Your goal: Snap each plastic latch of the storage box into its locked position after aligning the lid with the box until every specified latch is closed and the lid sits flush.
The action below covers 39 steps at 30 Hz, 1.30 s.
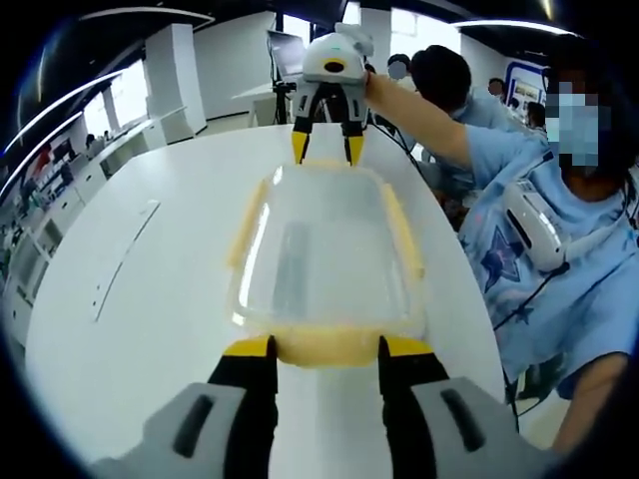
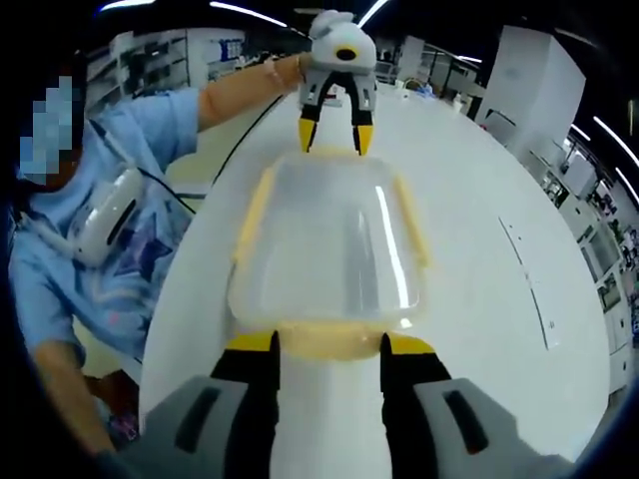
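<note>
A clear storage box (image 1: 324, 249) with its clear lid on lies lengthwise on the white table (image 1: 150, 329). Yellow latches (image 1: 247, 225) run along its long sides and its ends. In the left gripper view my left gripper (image 1: 327, 349) is open at the near end, and the yellow end latch (image 1: 329, 357) lies between its yellow-tipped jaws. My right gripper (image 1: 326, 150) is open at the far end, tips down at that rim. The right gripper view shows the reverse: the right gripper (image 2: 327, 344) straddles its end latch (image 2: 329, 349) of the box (image 2: 329, 239), and the left gripper (image 2: 336, 135) is opposite.
A person in a blue shirt (image 1: 559, 249) stands at the table's edge, with a sleeve (image 2: 60, 259) close to the box's side. A thin strip (image 1: 120, 264) lies on the table to the other side. Other people and desks are beyond the far end.
</note>
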Each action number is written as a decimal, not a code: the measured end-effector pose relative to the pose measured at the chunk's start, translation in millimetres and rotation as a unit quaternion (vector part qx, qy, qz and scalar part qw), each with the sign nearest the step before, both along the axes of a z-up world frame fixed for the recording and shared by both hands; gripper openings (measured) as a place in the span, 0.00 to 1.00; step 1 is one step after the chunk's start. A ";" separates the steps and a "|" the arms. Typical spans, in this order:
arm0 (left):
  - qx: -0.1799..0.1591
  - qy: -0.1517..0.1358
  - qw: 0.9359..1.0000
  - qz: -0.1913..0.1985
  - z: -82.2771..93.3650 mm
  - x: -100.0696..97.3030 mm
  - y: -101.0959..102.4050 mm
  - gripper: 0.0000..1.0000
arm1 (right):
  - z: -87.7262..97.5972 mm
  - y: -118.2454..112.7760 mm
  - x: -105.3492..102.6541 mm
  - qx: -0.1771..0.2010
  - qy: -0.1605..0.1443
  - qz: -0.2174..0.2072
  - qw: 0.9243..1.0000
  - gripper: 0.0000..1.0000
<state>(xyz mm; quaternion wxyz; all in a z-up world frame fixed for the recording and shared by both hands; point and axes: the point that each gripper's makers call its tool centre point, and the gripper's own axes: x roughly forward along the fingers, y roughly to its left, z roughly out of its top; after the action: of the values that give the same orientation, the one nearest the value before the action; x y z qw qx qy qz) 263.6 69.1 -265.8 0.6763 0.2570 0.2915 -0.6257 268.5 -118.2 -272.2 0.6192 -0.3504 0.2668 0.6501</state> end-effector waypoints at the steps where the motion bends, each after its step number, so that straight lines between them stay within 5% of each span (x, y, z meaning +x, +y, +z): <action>1: 0.001 0.000 1.000 0.001 -0.7 0.1 0.6 0.39 | 0.0 0.5 0.3 0.002 0.001 0.000 1.000 0.39; 39: -0.017 0.009 1.000 0.002 -6.0 -7.4 -0.2 0.39 | -3.9 2.3 -0.3 -0.011 0.006 0.001 1.000 0.39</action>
<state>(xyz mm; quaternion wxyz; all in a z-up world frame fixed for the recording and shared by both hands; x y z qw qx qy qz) 256.2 68.9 -271.8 0.6793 0.2389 0.2871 -0.6317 268.2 -115.8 -276.1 0.6131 -0.3534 0.2778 0.6496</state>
